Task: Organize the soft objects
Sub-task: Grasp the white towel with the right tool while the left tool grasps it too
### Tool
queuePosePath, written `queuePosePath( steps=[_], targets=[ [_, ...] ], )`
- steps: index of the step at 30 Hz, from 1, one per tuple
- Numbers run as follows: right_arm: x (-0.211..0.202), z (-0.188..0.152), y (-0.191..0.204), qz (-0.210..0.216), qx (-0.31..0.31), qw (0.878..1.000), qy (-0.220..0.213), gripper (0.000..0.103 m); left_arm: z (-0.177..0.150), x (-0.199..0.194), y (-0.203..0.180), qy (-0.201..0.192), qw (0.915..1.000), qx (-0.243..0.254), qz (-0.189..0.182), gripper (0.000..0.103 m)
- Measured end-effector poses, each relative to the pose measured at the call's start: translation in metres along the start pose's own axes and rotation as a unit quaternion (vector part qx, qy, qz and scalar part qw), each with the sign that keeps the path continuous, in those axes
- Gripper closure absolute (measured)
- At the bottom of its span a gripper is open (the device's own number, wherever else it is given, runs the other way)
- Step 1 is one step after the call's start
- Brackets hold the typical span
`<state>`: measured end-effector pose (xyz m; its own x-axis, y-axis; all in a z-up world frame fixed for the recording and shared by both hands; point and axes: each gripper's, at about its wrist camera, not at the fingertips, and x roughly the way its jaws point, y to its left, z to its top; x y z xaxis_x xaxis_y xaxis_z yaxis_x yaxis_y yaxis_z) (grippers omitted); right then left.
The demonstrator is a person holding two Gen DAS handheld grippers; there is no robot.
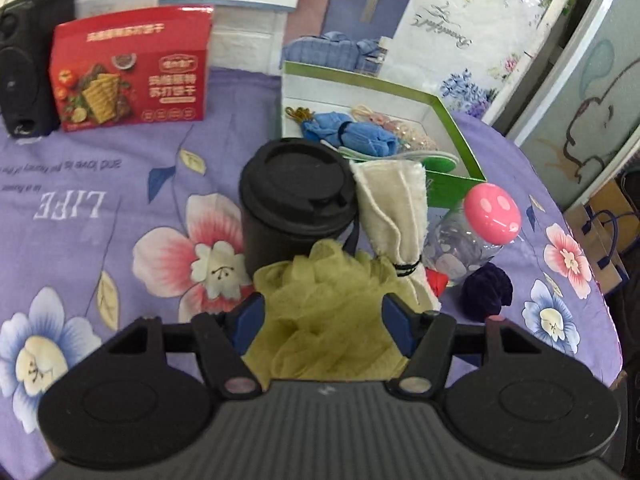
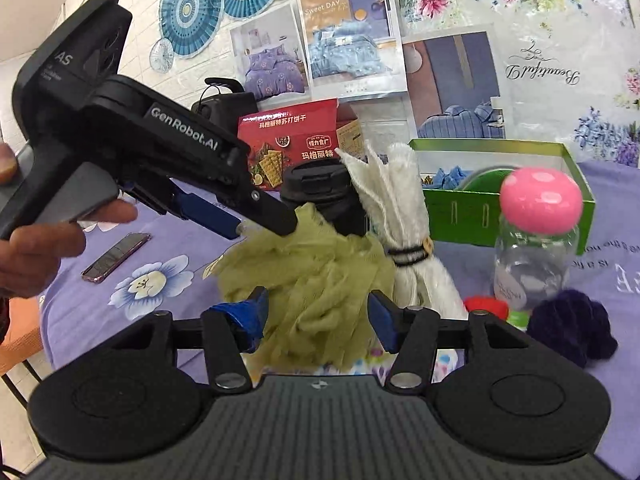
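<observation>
While both the left gripper point(image 1: 323, 322) and right gripper point(image 2: 318, 318) stand apart, a green mesh pouf point(image 1: 320, 312) sits between their fingers.

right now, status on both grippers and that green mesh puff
Left gripper and right gripper open, both straddling green mesh puff. Puff on the cloth, ungripped. Black cup and white towel roll crowd behind.

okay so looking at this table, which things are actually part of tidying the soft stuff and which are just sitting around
Part of the job: olive mesh bath pouf, cream rolled towel, dark purple velvet scrunchie, green cardboard box.

Just lying about: black lidded cup, red cracker box, pink-capped clear bottle, smartphone.
</observation>
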<state>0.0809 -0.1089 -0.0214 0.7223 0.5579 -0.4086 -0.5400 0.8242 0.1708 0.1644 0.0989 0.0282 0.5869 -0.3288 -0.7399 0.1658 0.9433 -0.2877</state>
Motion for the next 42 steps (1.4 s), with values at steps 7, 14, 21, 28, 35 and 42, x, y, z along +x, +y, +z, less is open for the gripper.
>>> queuePosePath(
  steps=[7,14,21,28,35,42],
  targets=[
    [0.016,-0.002,-0.012,0.029,0.026,0.999,0.015,0.06,0.002,0.02,0.009,0.015,0.9999,-0.004,0.0,0.039],
    [-0.003,0.0,-0.021,0.024,0.053,0.998,-0.017,0.058,0.008,-0.004,0.01,-0.021,0.9995,-0.004,0.022,0.038],
    [-0.013,0.013,-0.045,-0.087,0.028,0.995,-0.038,0.057,0.067,-0.019,-0.024,-0.002,0.9985,0.001,-0.054,0.038],
    [0.008,0.0,-0.058,-0.071,0.074,0.995,-0.014,0.056,0.071,0.034,-0.057,0.081,0.9945,-0.061,-0.025,0.037],
    [0.028,-0.002,-0.065,-0.077,0.109,0.991,-0.014,0.055,0.069,0.076,-0.062,0.095,0.9888,-0.115,0.006,0.037],
    [0.047,-0.008,-0.057,-0.075,0.086,0.993,0.007,0.055,0.064,0.103,-0.055,0.104,0.986,-0.128,0.022,0.037]
  ],
)
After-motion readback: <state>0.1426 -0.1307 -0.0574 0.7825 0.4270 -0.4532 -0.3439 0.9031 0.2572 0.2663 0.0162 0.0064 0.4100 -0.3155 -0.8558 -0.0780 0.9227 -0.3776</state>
